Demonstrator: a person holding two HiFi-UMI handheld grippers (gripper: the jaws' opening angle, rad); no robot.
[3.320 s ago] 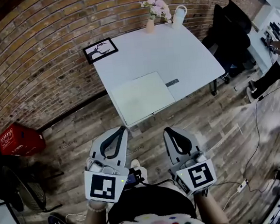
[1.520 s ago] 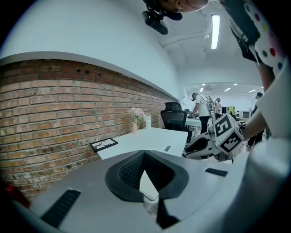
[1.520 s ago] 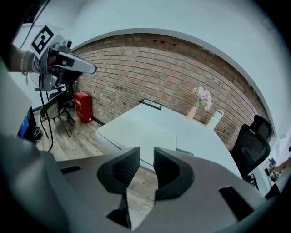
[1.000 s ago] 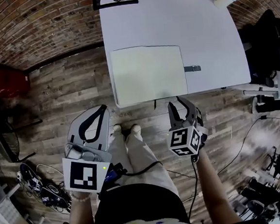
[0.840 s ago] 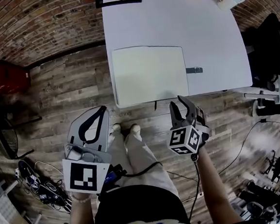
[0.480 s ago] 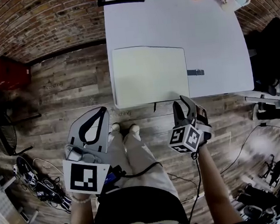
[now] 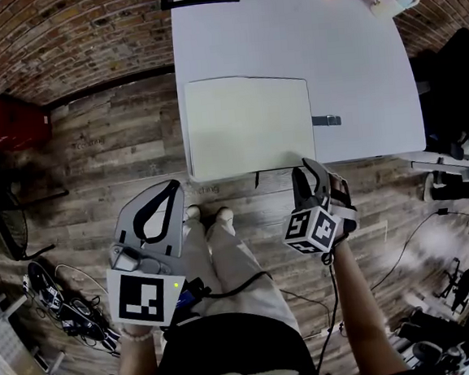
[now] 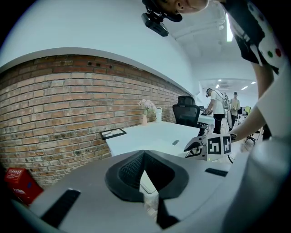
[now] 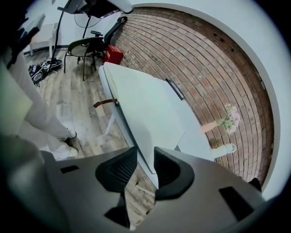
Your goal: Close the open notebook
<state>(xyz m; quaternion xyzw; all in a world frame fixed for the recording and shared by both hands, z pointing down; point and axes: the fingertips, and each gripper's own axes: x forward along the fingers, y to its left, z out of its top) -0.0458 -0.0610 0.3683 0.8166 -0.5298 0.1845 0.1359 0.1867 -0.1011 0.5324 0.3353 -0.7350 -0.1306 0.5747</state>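
White desk [image 7: 355,74]. Open notebook [image 7: 249,124] lies flat on its near-left part, along the near edge. Left gripper [image 7: 172,186] is over the floor, near-left, well off the desk: jaws tip-to-tip, empty. Right gripper [image 7: 306,170] is just off the notebook's near-right corner: jaws partly apart, gripping nothing.

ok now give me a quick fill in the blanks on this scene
1. The right gripper holds nothing, and its jaws stand ___.
2. The left gripper has its jaws closed ___.
3. The notebook lies on the ___ table.
4. The crate is ___.
Missing words: apart; together; white; red
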